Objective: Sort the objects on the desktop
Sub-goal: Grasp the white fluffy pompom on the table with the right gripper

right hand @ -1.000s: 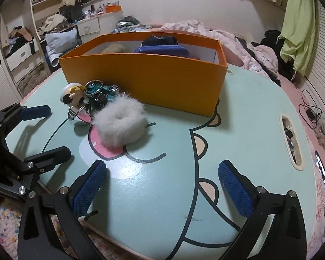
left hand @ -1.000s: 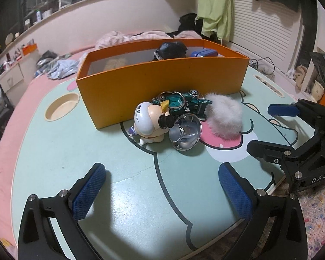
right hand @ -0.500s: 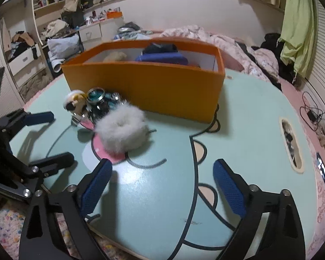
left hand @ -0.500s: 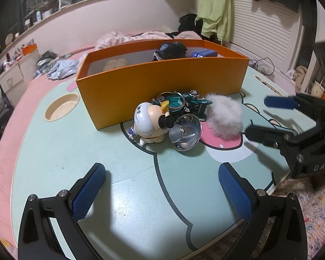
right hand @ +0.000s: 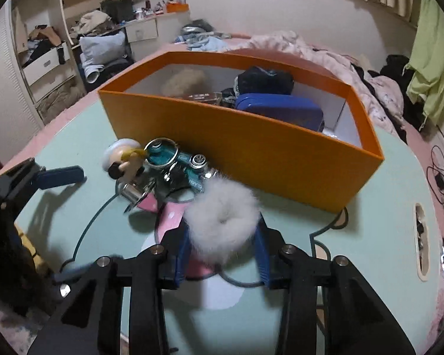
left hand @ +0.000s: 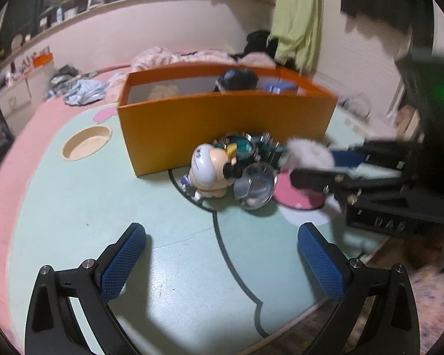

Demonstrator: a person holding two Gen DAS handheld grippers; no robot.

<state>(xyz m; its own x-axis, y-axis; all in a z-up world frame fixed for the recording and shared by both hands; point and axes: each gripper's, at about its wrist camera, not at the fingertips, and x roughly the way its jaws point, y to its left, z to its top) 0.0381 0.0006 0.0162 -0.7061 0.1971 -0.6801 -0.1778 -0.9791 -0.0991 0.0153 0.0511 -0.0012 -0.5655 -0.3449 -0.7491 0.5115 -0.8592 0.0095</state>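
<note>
Blue-padded left gripper (left hand: pixel 222 263): jaws wide, nothing between them, hanging over bare green table (left hand: pixel 74 207) well short of the clutter. Ahead of it, left to right: figurine (left hand: pixel 207 168), metal cup (left hand: pixel 254 183) on its side touching it, teal toy (right hand: pixel 174 159) behind both against the orange box (right hand: pixel 251 148).

Right gripper (right hand: pixel 222 242): jaws have just been closing and stand narrow around the white fluffy ring (right hand: pixel 222 219), pads pressed into the fur on either flank. Ring sits at the right end of the clutter, just in front of the box wall; the right hand alone has it. Box lies straight ahead beyond the ring, long side facing the jaws.

Hard to read: blur over the right gripper in the left view; whether the ring is off the table; the box's floor behind its near wall.
</note>
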